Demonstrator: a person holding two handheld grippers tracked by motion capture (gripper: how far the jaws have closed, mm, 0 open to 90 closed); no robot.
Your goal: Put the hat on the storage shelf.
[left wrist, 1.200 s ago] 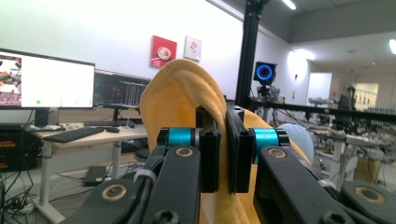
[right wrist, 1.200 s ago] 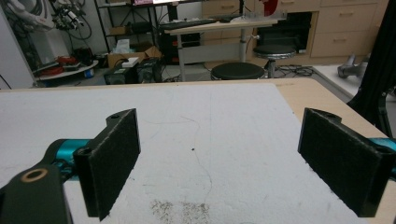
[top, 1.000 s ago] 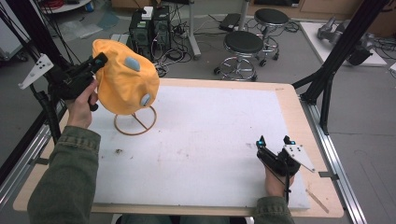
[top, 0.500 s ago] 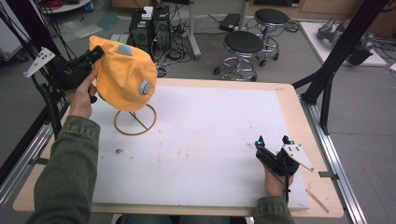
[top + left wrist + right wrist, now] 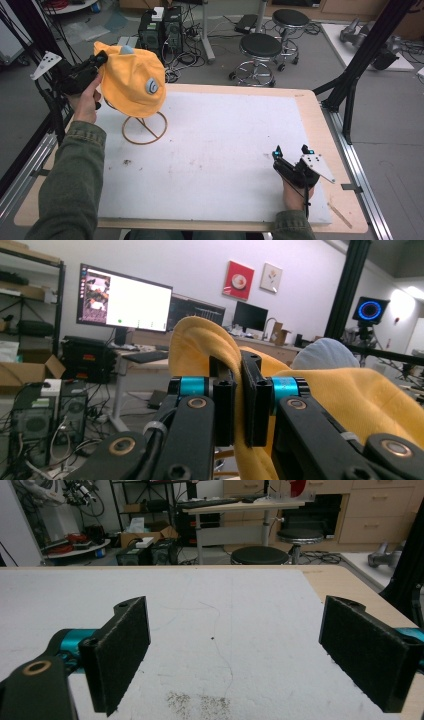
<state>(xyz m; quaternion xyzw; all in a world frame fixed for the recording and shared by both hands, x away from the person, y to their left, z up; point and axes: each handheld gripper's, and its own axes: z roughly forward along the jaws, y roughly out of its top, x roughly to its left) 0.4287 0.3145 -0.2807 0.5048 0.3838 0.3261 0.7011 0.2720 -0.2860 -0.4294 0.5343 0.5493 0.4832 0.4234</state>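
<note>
A yellow cap point(image 5: 134, 80) with a pale blue badge hangs over a wire hat stand point(image 5: 144, 129) at the table's far left. My left gripper point(image 5: 98, 61) is shut on the cap's rear edge, up at the cap's left side. In the left gripper view the yellow cap point(image 5: 350, 395) fabric is pinched between the two black pads point(image 5: 256, 400). My right gripper point(image 5: 291, 150) rests open on the white mat near the front right; in the right gripper view its pads point(image 5: 122, 650) stand wide apart with nothing between them.
A white mat point(image 5: 220, 145) covers most of the wooden table point(image 5: 320, 120). Black frame posts point(image 5: 357, 75) rise at the right edge and at the left. Two stools point(image 5: 260, 50) and computer boxes stand on the floor beyond the far edge.
My left gripper has swung the cap's held edge up and to the right, so the cap sits more squarely over the stand. My right gripper has stayed put.
</note>
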